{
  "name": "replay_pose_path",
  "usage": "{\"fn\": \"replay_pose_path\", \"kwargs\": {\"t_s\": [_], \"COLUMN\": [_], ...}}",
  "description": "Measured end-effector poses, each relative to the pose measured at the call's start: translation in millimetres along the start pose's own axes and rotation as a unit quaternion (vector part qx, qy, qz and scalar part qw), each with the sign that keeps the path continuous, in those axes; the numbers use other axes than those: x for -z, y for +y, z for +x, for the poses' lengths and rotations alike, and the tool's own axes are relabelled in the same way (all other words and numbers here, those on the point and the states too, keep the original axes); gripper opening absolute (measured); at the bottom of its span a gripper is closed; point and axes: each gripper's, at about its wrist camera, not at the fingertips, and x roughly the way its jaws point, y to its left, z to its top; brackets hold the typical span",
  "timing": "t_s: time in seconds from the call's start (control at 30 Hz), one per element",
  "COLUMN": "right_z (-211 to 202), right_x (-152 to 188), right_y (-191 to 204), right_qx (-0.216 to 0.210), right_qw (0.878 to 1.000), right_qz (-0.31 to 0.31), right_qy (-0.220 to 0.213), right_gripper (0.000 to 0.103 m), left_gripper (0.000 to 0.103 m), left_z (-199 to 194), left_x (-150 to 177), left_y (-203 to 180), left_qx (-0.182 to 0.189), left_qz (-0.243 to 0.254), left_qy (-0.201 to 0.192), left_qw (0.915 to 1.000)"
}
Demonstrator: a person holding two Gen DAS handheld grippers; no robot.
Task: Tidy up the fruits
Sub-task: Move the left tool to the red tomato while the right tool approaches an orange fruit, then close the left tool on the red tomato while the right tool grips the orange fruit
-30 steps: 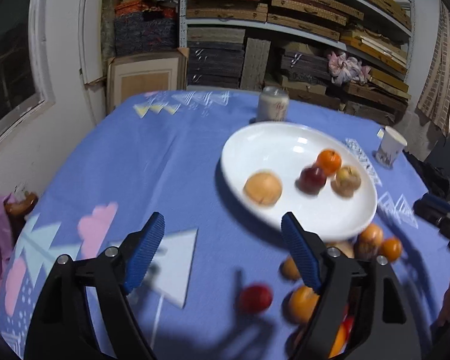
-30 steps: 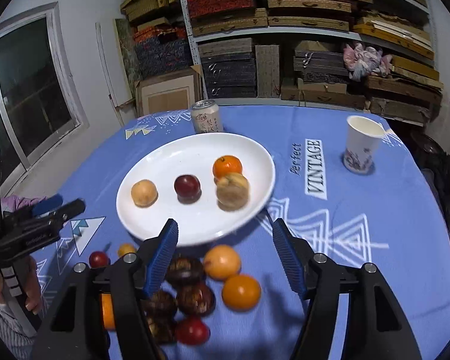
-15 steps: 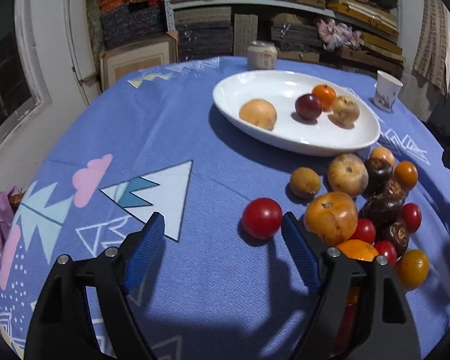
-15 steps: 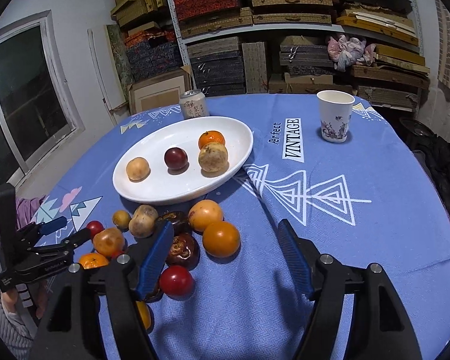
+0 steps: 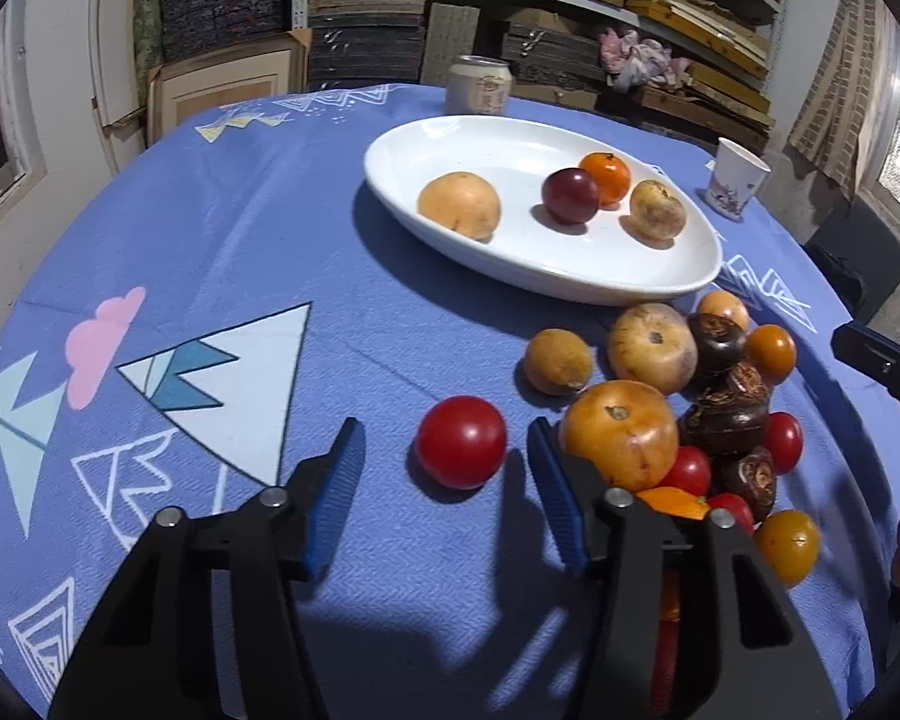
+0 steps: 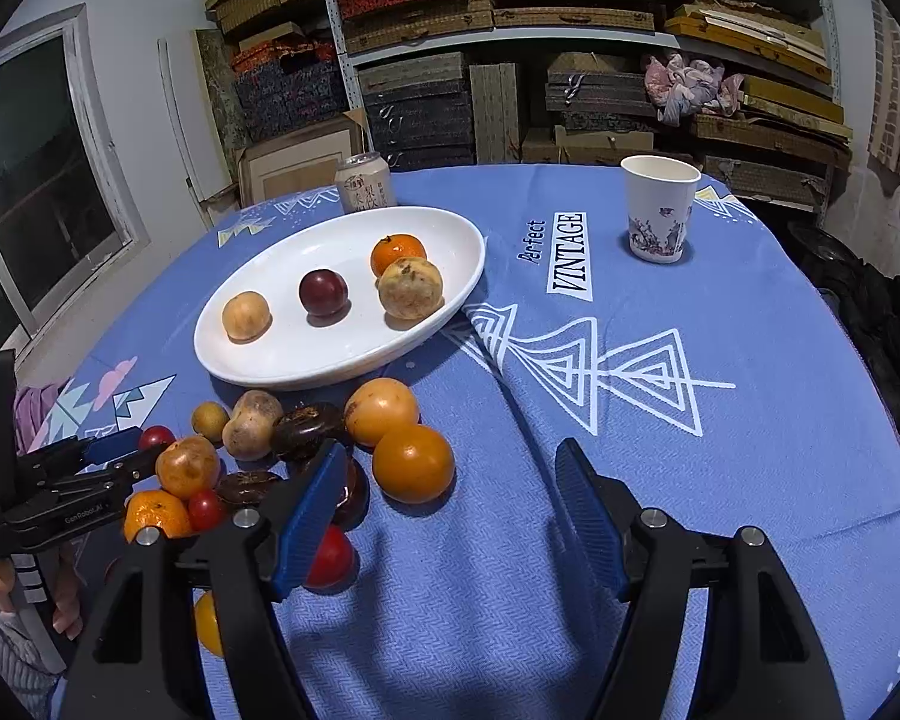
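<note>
A white oval plate (image 5: pixel 510 138) (image 6: pixel 282 354) on the blue tablecloth holds several fruits: a tan one (image 5: pixel 459 204), a dark red plum (image 5: pixel 570 195), an orange (image 5: pixel 605 170) and a speckled one (image 5: pixel 657 209). A pile of loose fruits (image 5: pixel 690 396) (image 6: pixel 306 438) lies in front of the plate. My left gripper (image 5: pixel 447 465) is open, its jaws either side of a red tomato (image 5: pixel 461 441) without touching it. My right gripper (image 6: pixel 450 498) is open and empty, just right of an orange fruit (image 6: pixel 413 463).
A drink can (image 5: pixel 479 84) (image 6: pixel 363 183) stands behind the plate. A paper cup (image 5: pixel 735 185) (image 6: pixel 659 216) stands at the right back. Shelves of boxes fill the background. The left gripper shows in the right wrist view (image 6: pixel 99 462) beside the pile.
My left gripper dropped low and moved in around the red tomato. My right gripper pulled back from the plate toward the near edge of the pile.
</note>
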Motion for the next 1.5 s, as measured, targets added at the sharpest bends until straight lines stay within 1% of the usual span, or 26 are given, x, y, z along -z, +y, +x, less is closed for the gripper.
{"fn": "replay_pose_path", "kwargs": {"t_s": [0.07,0.13,0.17,0.2,0.37,0.5,0.57,0.6,0.67,0.83,1.0,1.1,1.13,1.2,1.23,1.27,1.3,1.33,1.37,1.5], "right_z": [0.6,1.1,1.7,1.9,3.3,4.8,6.2,6.5,9.4,17.3,26.5,35.7,38.1,45.3,48.7,53.3,57.7,59.2,58.8,56.8], "right_x": [0.6,1.2,1.3,1.1,1.3,1.9,2.4,2.9,4.5,8.1,7.8,6.0,4.8,3.6,3.5,4.7,7.0,8.7,9.3,9.0], "right_y": [1.2,1.8,2.0,2.2,1.7,0.9,1.9,2.2,5.5,12.8,20.1,21.0,20.7,21.9,21.9,22.4,24.3,26.6,29.4,26.1], "right_qx": [0.000,0.001,0.001,0.002,0.004,0.004,0.004,0.003,0.004,0.008,0.027,0.032,0.031,0.026,0.021,0.012,0.006,0.009,0.016,0.010], "right_qw": [1.000,1.000,1.000,1.000,1.000,1.000,1.000,1.000,1.000,0.999,0.998,0.997,0.997,0.997,0.997,0.996,0.996,0.995,0.995,0.996], "right_qz": [-0.002,-0.004,-0.005,-0.005,-0.004,-0.002,-0.005,-0.007,-0.015,-0.033,-0.053,-0.055,-0.054,-0.052,-0.051,-0.050,-0.052,-0.057,-0.065,-0.054], "right_qy": [0.001,0.004,0.005,0.005,0.005,0.008,0.011,0.012,0.019,0.032,0.036,0.043,0.044,0.054,0.060,0.068,0.078,0.079,0.075,0.070], "right_gripper": [0.073,0.073,0.073,0.073,0.073,0.073,0.073,0.073,0.073,0.073,0.073,0.073,0.072,0.063,0.051,0.042,0.040,0.039,0.039,0.038], "left_gripper": [0.048,0.040,0.032,0.030,0.030,0.030,0.030,0.030,0.030,0.029,0.029,0.029,0.029,0.029,0.029,0.029,0.029,0.029,0.029,0.029], "left_z": [0.9,1.5,1.5,1.4,2.9,3.5,3.0,4.5,8.0,6.3,6.6,6.7,6.8,6.8,6.7,6.7,6.7,6.6,6.7,6.5], "left_x": [-0.9,-1.4,-1.6,-1.9,-3.7,-5.8,-4.8,-4.2,-2.8,-3.4,-3.4,-2.9,-2.6,-2.7,-2.5,-2.5,-2.5,-2.4,-2.5,-2.6], "left_y": [-0.5,-2.2,-3.1,-4.3,0.2,15.8,14.3,8.3,-0.5,5.7,3.1,2.6,2.3,2.5,2.6,2.4,2.1,2.3,2.4,3.3], "left_qx": [0.008,0.015,0.020,0.023,0.033,0.019,-0.002,-0.015,-0.022,-0.023,-0.030,-0.032,-0.033,-0.033,-0.032,-0.032,-0.032,-0.033,-0.033,-0.030], "left_qz": [0.001,0.003,0.005,0.007,-0.006,-0.038,-0.030,-0.014,0.009,-0.005,0.002,0.003,0.004,0.004,0.003,0.003,0.004,0.004,0.004,0.001], "left_qy": [0.002,0.002,0.002,0.002,0.007,0.008,0.003,0.003,0.013,0.011,0.011,0.011,0.012,0.012,0.012,0.012,0.012,0.012,0.012,0.011], "left_qw": [1.0000,0.9999,0.9998,0.9997,0.9994,0.9991,0.9996,0.9998,0.9996,0.9997,0.9995,0.9994,0.9994,0.9994,0.9994,0.9994,0.9994,0.9994,0.9994,0.9995]}}
